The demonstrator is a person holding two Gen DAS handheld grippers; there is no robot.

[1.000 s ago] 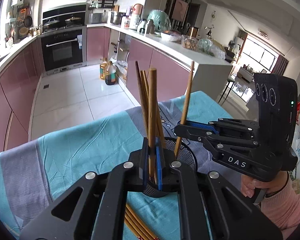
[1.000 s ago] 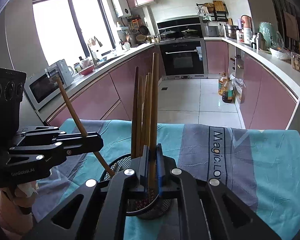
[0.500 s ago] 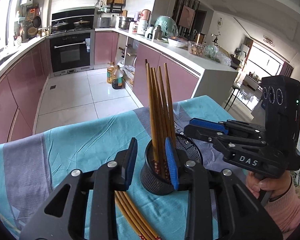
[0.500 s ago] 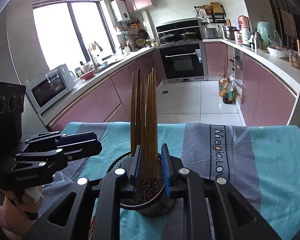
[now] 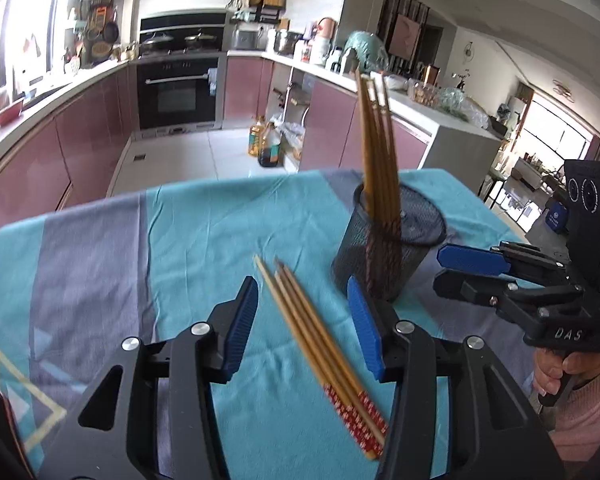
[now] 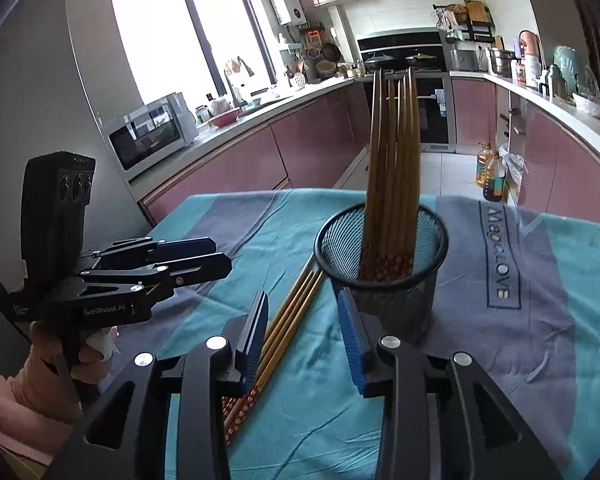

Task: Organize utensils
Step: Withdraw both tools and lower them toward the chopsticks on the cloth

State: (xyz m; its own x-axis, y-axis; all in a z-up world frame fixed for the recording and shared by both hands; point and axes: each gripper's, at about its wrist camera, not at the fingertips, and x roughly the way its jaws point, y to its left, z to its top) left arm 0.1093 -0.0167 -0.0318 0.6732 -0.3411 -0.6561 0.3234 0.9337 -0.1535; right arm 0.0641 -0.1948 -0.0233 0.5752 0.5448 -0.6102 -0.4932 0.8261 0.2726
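A teal and grey striped tablecloth (image 5: 204,240) carries a black wire-mesh cylindrical holder (image 6: 384,268) with a bundle of wooden chopsticks (image 6: 394,168) standing upright in it. Four loose red-ended wooden chopsticks (image 5: 320,344) lie flat just beside the holder. The left gripper (image 5: 306,324) is spread wide and empty above them; the right gripper (image 6: 303,336), also wide open and empty, sits near the holder.

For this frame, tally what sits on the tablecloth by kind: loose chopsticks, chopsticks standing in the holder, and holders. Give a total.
Loose chopsticks lying on the tablecloth: 4
Chopsticks in the holder: at least 6; they overlap, so the exact count cannot be told
Black mesh holder: 1
Total: at least 11 items
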